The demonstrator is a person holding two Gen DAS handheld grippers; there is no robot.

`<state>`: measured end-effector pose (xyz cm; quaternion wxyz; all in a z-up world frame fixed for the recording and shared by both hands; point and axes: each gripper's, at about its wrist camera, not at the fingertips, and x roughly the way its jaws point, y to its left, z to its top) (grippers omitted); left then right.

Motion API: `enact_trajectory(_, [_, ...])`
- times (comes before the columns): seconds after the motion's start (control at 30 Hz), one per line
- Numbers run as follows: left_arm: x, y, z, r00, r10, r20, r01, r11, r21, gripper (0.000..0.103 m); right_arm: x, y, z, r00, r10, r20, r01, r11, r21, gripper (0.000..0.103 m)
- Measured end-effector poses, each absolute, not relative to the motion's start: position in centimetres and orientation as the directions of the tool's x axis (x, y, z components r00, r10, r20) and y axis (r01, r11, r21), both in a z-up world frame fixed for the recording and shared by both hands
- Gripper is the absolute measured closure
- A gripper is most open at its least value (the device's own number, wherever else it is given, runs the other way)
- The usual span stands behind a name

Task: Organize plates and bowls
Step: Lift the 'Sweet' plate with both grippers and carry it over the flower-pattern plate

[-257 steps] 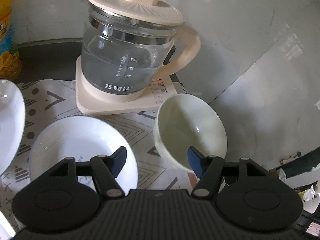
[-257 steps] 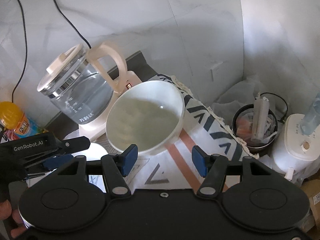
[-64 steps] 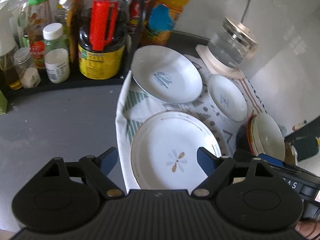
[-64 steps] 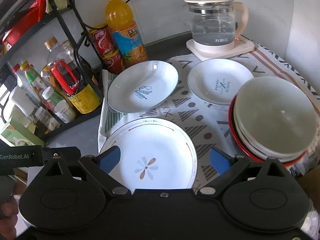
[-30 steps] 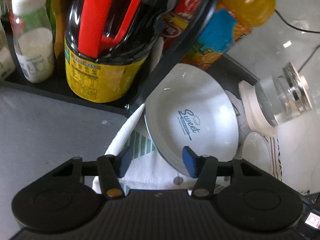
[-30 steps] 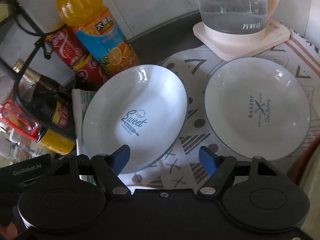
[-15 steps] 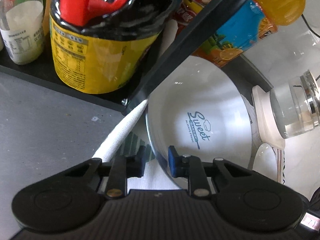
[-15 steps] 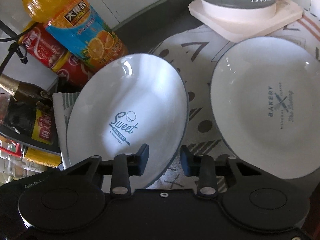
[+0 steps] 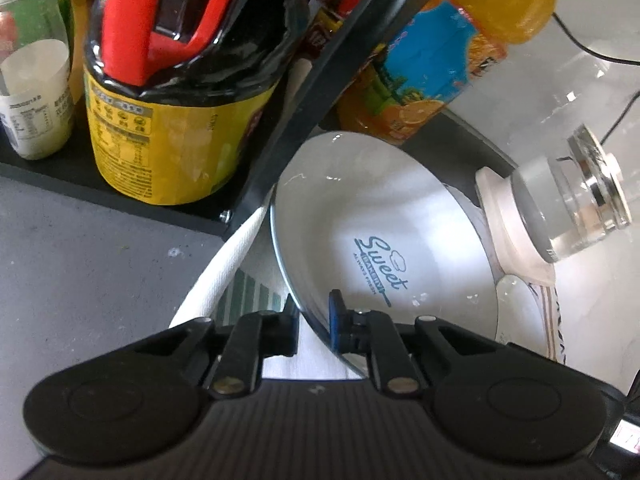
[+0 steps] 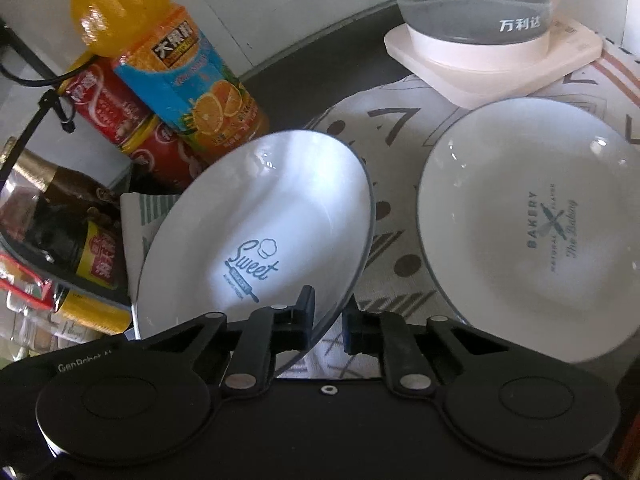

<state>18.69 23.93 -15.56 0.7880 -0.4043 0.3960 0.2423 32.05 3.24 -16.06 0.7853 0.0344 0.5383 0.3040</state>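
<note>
A white "Sweet" plate (image 9: 384,220) (image 10: 260,216) with a dark rim is tilted, its near edge raised off the patterned cloth. My left gripper (image 9: 314,326) is shut on its near rim, one finger under, one inside. My right gripper (image 10: 326,318) is shut on the rim at its right near edge. A second white "Bakery" plate (image 10: 528,228) lies flat on the cloth to the right; a sliver of it shows in the left wrist view (image 9: 516,312).
A black rack (image 9: 280,128) holds a yellow-labelled dark bottle (image 9: 176,120) and jars just left of the plate. An orange juice bottle (image 10: 180,76) and red cans (image 10: 116,112) stand behind it. A glass kettle on a cream base (image 10: 492,44) stands at the back right.
Both grippers have closed in on the "Sweet" plate and shut on its near rim. The plate now tilts up from the cloth.
</note>
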Motion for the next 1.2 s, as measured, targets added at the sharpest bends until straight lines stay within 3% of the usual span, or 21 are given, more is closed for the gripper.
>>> enact_trajectory(0.63, [12.4, 19.6, -11.6, 0.618, 0.016, -0.786, -0.603, 0.652, -0.46, 0.09, 24.1, -1.8, -11.7, 0.325, 0.541, -0.776, -0.438, 0.813, 0.383, 0.089])
enact_trajectory(1.2, [6.9, 16.5, -11.8, 0.592, -0.043, -0.805, -0.558, 0.699, -0.448, 0.089, 17.6, -6.0, -11.8, 0.343, 0.522, -0.781, -0.429, 0.827, 0.364, 0.089])
